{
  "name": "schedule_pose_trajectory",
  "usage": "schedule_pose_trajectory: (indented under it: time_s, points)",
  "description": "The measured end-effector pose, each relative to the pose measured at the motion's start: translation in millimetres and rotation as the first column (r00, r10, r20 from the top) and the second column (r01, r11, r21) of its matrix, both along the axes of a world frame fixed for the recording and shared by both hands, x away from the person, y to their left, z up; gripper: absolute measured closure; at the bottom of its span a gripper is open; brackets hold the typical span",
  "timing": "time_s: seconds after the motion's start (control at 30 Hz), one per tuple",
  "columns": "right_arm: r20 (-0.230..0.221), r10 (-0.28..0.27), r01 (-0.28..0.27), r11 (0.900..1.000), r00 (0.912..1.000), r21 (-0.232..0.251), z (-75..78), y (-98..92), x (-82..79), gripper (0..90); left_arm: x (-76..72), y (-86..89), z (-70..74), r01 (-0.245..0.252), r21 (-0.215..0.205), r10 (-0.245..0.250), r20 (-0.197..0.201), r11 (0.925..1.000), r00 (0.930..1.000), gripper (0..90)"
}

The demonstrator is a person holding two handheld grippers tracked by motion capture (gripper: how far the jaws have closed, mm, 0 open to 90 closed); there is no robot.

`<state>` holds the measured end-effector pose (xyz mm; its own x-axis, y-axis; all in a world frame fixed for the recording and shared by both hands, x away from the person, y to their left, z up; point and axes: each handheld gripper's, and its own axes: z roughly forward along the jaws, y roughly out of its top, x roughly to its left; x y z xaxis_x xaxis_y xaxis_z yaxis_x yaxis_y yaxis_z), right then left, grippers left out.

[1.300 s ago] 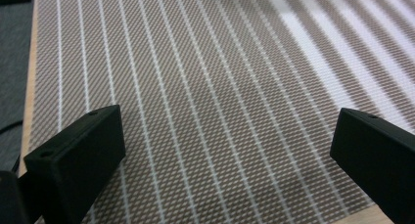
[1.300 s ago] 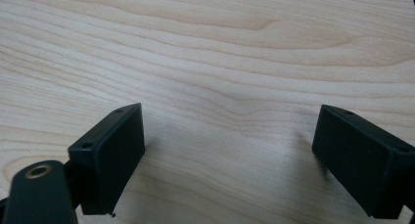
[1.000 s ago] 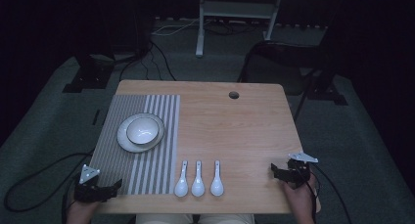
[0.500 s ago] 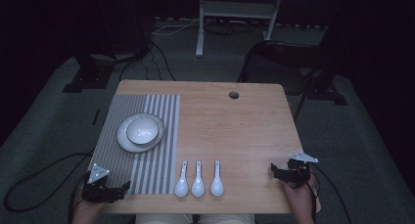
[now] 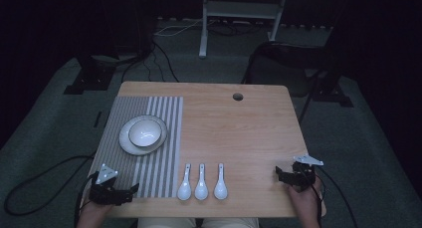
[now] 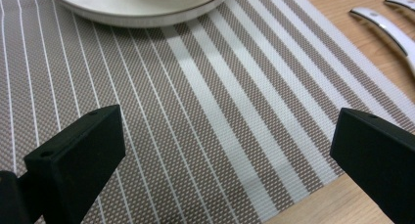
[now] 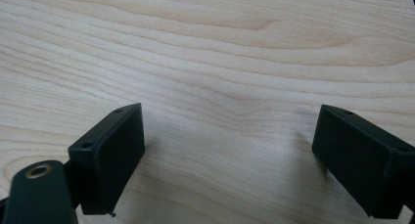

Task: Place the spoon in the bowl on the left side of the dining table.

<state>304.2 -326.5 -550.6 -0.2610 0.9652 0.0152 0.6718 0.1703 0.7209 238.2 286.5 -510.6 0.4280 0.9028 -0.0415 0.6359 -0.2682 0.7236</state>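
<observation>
A white bowl (image 5: 145, 133) sits in a white plate (image 5: 126, 143) on a grey striped placemat (image 5: 159, 113) at the table's left. Three white spoons (image 5: 201, 183) lie side by side near the front edge. My left gripper (image 5: 132, 189) is open, low over the placemat's front corner, nothing between its jaws; its own view shows the placemat (image 6: 205, 116), the plate rim (image 6: 132, 11) and a spoon handle (image 6: 386, 28). My right gripper (image 5: 278, 174) is open over bare wood (image 7: 220, 62) at the front right, holding nothing.
The wooden table (image 5: 244, 133) has a round cable hole (image 5: 238, 96) near its far edge. A metal stand (image 5: 239, 14) and dark equipment legs stand on the floor behind. Cables trail on the carpet at the left (image 5: 45, 173).
My left gripper has shifted right and a little forward along the table's front edge, onto the placemat corner. The right gripper has stayed put.
</observation>
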Motion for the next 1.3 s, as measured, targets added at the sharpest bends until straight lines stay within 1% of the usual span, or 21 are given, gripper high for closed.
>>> schedule_pose_trajectory:
  time_s: [0.17, 0.23, 0.4, 0.67, 0.77, 0.87, 0.93, 1.0, 1.07, 1.13, 1.3]
  points:
    - [0.0, 0.0, 0.0, 1.0, 1.0, 0.0, 0.0, 0.0, 0.0, 11.5, 2.0, -5.3, 6.4, 0.006, 0.014, -0.006, 0.012, 0.9999, 0.9999, 0.0]
    - [0.0, 0.0, 0.0, 1.0, 1.0, 0.0, 0.0, 0.0, 0.0, 11.5, 3.3, -6.9, 7.9, 0.01, 0.008, -0.01, 0.008, 0.9999, 0.9999, 0.0]
    - [0.0, 0.0, 0.0, 1.0, 1.0, 0.0, 0.0, 0.0, 0.0, 11.5, 6.5, -13.1, 11.5, 0.023, 0.018, -0.023, 0.011, 0.9996, 0.9997, 0.0]
    - [0.0, 0.0, 0.0, 1.0, 1.0, 0.0, 0.0, 0.0, 0.0, 11.5, 13.4, -27.7, 19.1, 0.068, 0.021, -0.068, 0.016, 0.9975, 0.9976, 0.0]
    - [0.0, 0.0, 0.0, 1.0, 1.0, 0.0, 0.0, 0.0, 0.0, 11.5, 16.6, -36.2, 21.5, 0.099, 0.028, -0.099, 0.017, 0.9947, 0.9949, 0.0]
    - [0.0, -0.001, 0.001, 1.0, 1.0, 0.0, 0.0, 0.0, 0.0, 11.5, 19.4, -42.0, 22.5, 0.114, 0.034, -0.115, 0.017, 0.9929, 0.9933, 0.0]
    - [0.0, -0.001, 0.001, 1.0, 1.0, 0.0, 0.0, 0.0, 0.0, 11.5, 21.3, -46.1, 23.0, 0.125, 0.025, -0.126, 0.015, 0.9918, 0.992, 0.0]
    - [0.0, 0.0, 0.0, 1.0, 1.0, 0.0, 0.0, 0.0, 0.0, 11.5, 23.3, -51.1, 24.3, 0.141, 0.035, -0.141, 0.016, 0.9894, 0.9898, 0.0]
    - [0.0, 0.0, 0.0, 1.0, 1.0, 0.0, 0.0, 0.0, 0.0, 11.5, 25.5, -56.6, 26.7, 0.155, 0.028, -0.156, 0.009, 0.9875, 0.9878, 0.0]
    - [0.0, -0.001, 0.001, 1.0, 1.0, 0.0, 0.0, 0.0, 0.0, 11.5, 28.0, -61.9, 29.3, 0.163, 0.032, -0.163, 0.004, 0.9862, 0.9866, 0.0]
    - [0.0, -0.001, 0.001, 1.0, 1.0, 0.001, 0.0, 0.1, 0.0, 11.5, 33.8, -75.0, 35.5, 0.191, 0.034, -0.192, 0.014, 0.981, 0.9814, 0.0]
